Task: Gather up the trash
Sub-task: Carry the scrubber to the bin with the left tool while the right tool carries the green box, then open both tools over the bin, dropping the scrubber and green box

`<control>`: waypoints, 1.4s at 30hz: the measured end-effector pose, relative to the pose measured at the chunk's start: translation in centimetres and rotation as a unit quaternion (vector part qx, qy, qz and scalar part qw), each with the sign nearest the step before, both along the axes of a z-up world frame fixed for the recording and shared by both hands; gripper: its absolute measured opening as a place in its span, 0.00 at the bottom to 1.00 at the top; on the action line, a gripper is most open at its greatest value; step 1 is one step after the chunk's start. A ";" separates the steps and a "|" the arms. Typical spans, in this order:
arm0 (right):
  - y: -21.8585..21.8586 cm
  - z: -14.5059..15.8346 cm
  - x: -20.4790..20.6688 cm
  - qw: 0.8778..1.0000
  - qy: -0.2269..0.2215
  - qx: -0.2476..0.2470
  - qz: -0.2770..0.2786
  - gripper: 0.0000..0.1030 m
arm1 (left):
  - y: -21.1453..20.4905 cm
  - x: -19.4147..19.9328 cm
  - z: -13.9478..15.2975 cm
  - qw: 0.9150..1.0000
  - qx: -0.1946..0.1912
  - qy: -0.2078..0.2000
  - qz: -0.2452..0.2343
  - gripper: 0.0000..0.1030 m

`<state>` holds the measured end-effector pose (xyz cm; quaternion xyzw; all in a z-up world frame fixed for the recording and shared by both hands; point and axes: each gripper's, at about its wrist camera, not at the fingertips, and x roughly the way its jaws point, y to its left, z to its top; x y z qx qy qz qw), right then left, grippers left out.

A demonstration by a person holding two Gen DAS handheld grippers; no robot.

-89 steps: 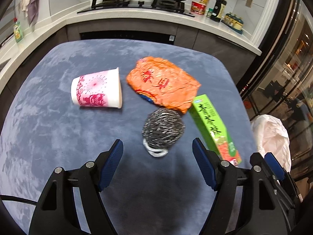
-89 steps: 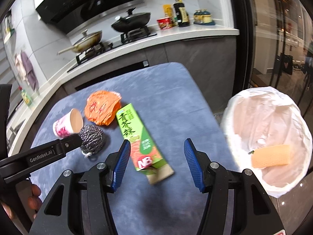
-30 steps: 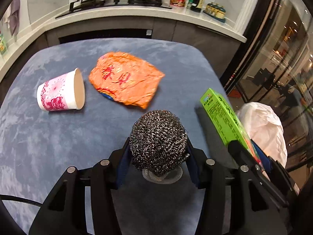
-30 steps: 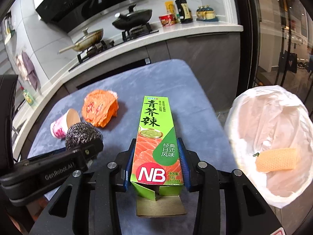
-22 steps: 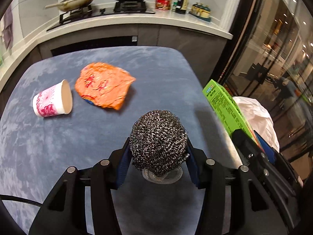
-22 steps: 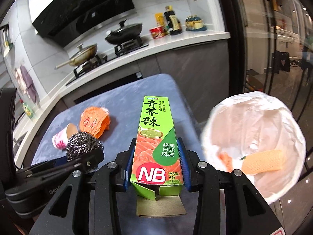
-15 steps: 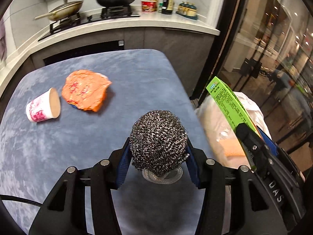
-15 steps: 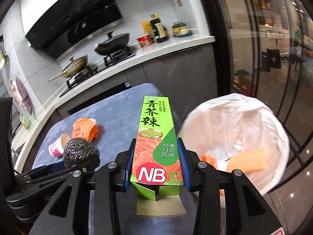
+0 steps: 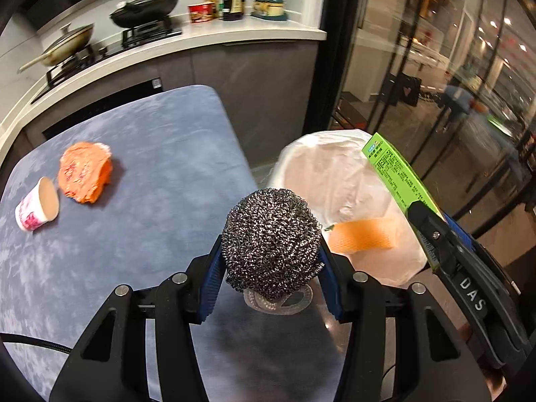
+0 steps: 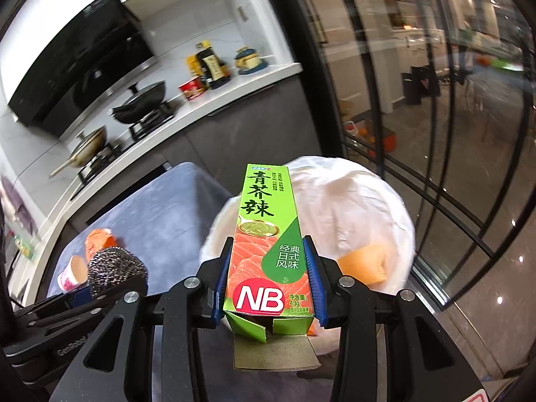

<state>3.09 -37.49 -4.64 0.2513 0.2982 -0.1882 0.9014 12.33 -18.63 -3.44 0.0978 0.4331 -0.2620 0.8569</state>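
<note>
Mid-carry to the bin (image 9: 294,154): left gripper (image 9: 271,281) clamps the scourer (image 9: 271,241), right gripper (image 10: 268,281) clamps the box (image 10: 266,234); next, likely centre each over the bin and part the fingers.

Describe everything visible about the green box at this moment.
The green box is a long, narrow cardboard carton with Chinese characters, a salmon picture and a red "NB" oval. Its near end flap hangs open, showing brown card. The right gripper clamps its lower sides between blue pads, and the box points toward the white-lined trash bin.
</note>
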 end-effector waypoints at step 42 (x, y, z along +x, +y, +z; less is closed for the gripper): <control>-5.1 -3.0 -1.1 0.998 0.027 0.026 -0.054 0.40 | -8.4 0.3 -2.1 0.998 0.031 0.002 -0.054 0.62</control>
